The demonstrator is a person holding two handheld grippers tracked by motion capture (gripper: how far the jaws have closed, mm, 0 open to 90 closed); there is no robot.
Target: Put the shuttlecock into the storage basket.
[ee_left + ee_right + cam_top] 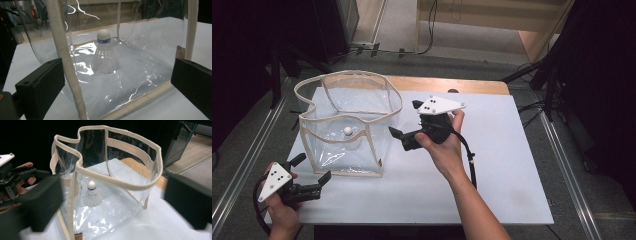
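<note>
Glare on the clear plastic bag (347, 122) smears its walls, so the far side is hard to read, and the right gripper view blurs that gripper's own jaws. White table (492, 175) with a wood edge at the back, grey floor and dark stands around it. Count: 1 bag, 1 shuttlecock (347, 131) standing cork-up on the bag's floor, 2 grippers. Left gripper (312, 172) sits wide open at the bag's near corner, gripping nothing. Right gripper (406, 120) hangs just beside the bag's right wall, jaws spread wide, empty too.
</note>
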